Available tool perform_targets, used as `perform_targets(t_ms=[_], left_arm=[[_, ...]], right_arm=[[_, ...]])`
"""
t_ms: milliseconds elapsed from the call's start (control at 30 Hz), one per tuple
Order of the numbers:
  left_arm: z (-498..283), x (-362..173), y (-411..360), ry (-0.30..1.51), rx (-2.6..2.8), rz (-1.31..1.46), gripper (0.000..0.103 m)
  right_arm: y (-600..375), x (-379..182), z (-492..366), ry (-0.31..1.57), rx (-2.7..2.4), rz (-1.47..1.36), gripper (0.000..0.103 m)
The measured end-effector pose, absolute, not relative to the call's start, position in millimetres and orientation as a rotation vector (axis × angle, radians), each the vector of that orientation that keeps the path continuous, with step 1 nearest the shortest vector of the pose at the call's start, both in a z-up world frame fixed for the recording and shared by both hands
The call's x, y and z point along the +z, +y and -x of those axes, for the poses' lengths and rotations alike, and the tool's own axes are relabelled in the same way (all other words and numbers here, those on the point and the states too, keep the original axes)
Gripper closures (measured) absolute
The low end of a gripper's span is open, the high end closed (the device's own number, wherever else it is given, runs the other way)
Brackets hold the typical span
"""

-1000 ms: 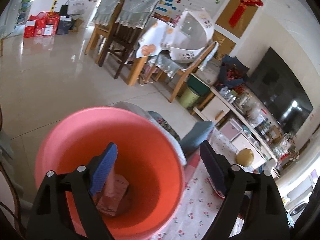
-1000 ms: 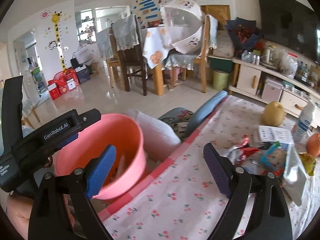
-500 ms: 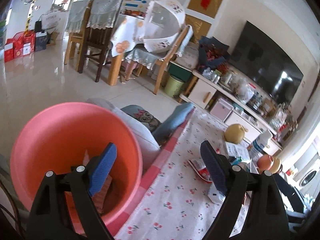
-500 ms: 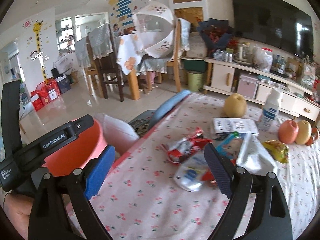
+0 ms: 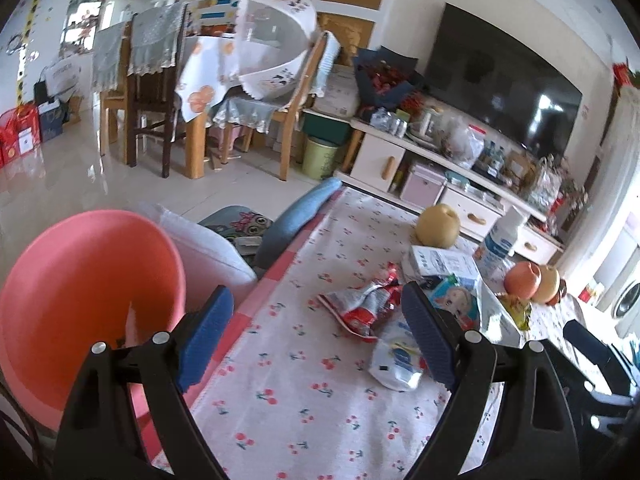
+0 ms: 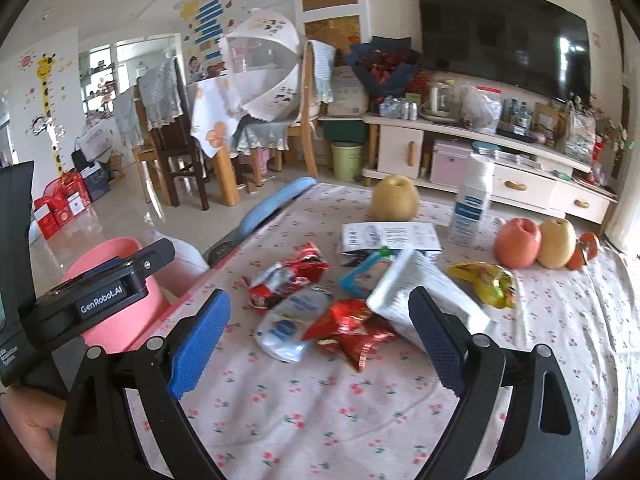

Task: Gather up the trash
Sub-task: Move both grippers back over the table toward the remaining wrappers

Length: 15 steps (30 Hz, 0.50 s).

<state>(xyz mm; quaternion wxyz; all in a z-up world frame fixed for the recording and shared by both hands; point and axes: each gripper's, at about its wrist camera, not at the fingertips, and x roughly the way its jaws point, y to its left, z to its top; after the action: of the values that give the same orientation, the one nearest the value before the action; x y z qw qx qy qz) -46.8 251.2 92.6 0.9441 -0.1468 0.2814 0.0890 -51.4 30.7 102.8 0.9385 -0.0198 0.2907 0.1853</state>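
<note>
A pile of wrappers lies on the cherry-print tablecloth (image 6: 360,420): a red and silver snack bag (image 6: 286,276) (image 5: 366,304), a white and blue pouch (image 6: 290,322) (image 5: 396,356), a crumpled red foil wrapper (image 6: 352,326), a white packet (image 6: 424,292) and a yellow wrapper (image 6: 486,278). A pink bin (image 5: 80,292) (image 6: 116,280) stands off the table's left edge with a wrapper inside. My left gripper (image 5: 316,340) is open and empty over the table's left part. My right gripper (image 6: 320,344) is open and empty, just short of the pile.
Fruit (image 6: 516,242), a pear (image 6: 394,198), a white bottle (image 6: 472,208) and a printed leaflet (image 6: 390,236) sit behind the wrappers. White and grey cushions (image 5: 216,248) lie between bin and table. A TV cabinet (image 6: 500,172) and dining chairs (image 6: 176,148) stand beyond.
Both grippers swung right, away from the pink bin toward the table. The bin slid to the left edge of both views and the wrapper pile came into view between the fingers.
</note>
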Motion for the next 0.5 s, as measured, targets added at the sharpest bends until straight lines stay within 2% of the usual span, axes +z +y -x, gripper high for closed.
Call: perform_targets(t_ms=[500], left_arm=[[31.5,83.0,185.6,0.607,0.109,0.192,0.016]], right_arm=[[-34.2,92.8,42.3,0.595,0.279,0.004,0.011]])
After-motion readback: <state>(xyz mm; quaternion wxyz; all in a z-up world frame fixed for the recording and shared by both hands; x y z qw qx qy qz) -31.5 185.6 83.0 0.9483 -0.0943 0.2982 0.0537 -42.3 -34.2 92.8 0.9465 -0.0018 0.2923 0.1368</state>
